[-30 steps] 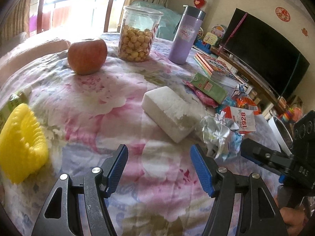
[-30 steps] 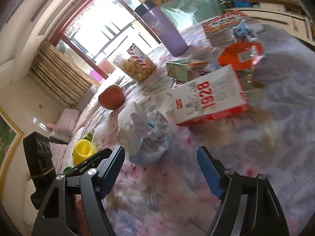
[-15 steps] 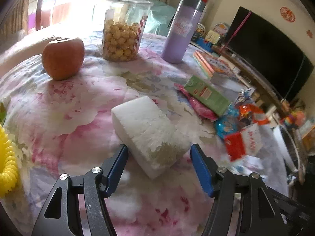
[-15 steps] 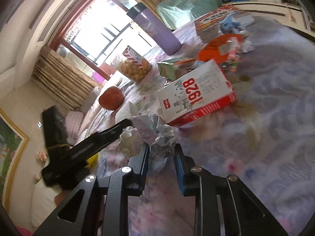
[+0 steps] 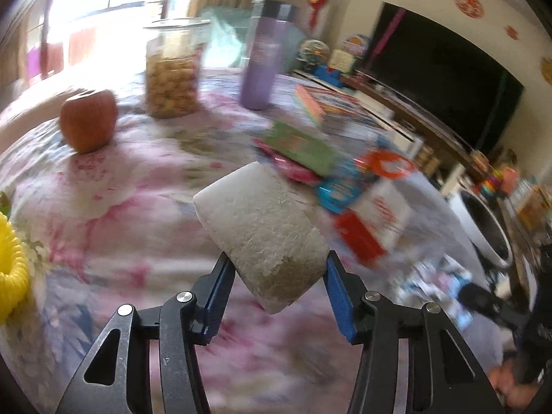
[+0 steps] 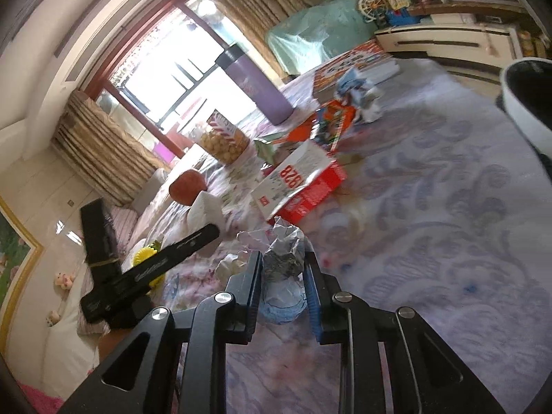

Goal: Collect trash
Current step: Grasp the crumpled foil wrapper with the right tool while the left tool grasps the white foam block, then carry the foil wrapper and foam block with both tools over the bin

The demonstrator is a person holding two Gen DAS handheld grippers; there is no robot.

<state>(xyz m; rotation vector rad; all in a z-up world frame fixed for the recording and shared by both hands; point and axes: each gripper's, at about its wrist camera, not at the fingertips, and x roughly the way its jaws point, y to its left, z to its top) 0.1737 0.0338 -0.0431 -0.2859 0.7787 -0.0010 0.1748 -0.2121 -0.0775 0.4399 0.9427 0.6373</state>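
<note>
1. The left gripper [image 5: 279, 286] sits at 6 o'clock in the left wrist view. Its blue pads [image 5: 339, 295] have just been closing and now press both sides of a white foam block [image 5: 262, 231], whose near end is soiled brown.
2. The foam block stretches from the jaws toward 12 o'clock and appears tilted up off the floral tablecloth [image 5: 114, 214]; whether its far end touches the cloth is unclear.
3. The right gripper [image 6: 283, 286] sits at 6 o'clock in the right wrist view. Its jaws have just been closing and are now narrow, clamped on a crumpled wad of paper and foil trash [image 6: 284, 258].
4. Just beyond that wad, toward 12 o'clock, lies a red and white carton [image 6: 300, 183] printed with "1928".
5. Further at 12 o'clock lies an orange wrapper [image 6: 327, 120], with more crumpled wrappers [image 6: 358, 93] behind it.
6. In the left view, an apple [image 5: 89, 120] stands at 10 o'clock, a clear jar of round snacks [image 5: 172, 72] at 11 o'clock and a purple bottle [image 5: 264, 58] at 12 o'clock.
7. A green packet [image 5: 300, 145] lies at 1 o'clock, on a pink wrapper.
8. A white bin [image 6: 528, 103] shows at 2 o'clock in the right view.
</note>
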